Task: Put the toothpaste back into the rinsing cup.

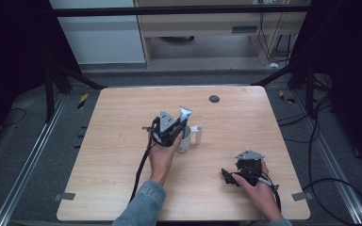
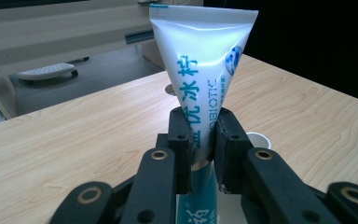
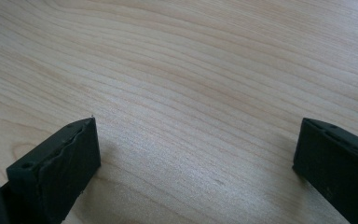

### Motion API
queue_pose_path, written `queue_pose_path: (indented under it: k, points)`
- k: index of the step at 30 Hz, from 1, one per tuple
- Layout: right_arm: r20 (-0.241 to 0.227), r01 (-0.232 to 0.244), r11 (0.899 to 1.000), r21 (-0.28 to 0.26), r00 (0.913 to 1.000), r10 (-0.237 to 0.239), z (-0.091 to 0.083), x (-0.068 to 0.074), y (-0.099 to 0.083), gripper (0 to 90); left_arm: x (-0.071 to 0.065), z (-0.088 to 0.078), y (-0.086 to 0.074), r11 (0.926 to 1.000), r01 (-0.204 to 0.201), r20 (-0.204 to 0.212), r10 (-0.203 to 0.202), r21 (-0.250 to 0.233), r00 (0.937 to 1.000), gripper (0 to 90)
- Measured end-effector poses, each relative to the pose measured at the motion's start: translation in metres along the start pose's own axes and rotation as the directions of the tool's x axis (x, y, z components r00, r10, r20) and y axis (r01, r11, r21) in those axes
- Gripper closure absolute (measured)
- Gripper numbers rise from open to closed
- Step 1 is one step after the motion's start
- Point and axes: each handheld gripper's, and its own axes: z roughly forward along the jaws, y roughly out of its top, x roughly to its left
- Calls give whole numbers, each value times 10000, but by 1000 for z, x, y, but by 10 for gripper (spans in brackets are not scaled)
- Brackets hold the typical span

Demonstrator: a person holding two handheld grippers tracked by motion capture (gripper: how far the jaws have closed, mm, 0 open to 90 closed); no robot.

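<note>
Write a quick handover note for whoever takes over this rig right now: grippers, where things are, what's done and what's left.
Left gripper: shut on the toothpaste tube, held upright, crimped end up, over the white cup mid-table.
Right gripper: open, holding nothing, low over bare table on the near right.
Done: tube gripped at the cup.
Left: probably seat the tube in the cup, then release; how deep it sits is unclear.

Toothpaste tube [image 2: 205, 70] lower end hidden behind left claw [image 2: 201, 140]; white cup [image 1: 185, 141] partly hidden, contents unclear.
</note>
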Motion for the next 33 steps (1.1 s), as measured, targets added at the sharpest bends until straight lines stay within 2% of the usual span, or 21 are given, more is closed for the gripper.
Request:
queue_pose_path:
  k: [15,28,33]
  points:
    - [-1,-14,10000,8,10000,14,0,0,0,6,1,-1,1,9999,119,32,-119,63,9999,777]
    - [-9,-10,10000,-6,10000,10,0,0,0,6,-2,9,9,9977,5,-10,-5,682,10000,769]
    - [-12,-19,10000,2,10000,19,0,0,0,6,-2,12,10,9961,120,5,-121,879,9999,755]
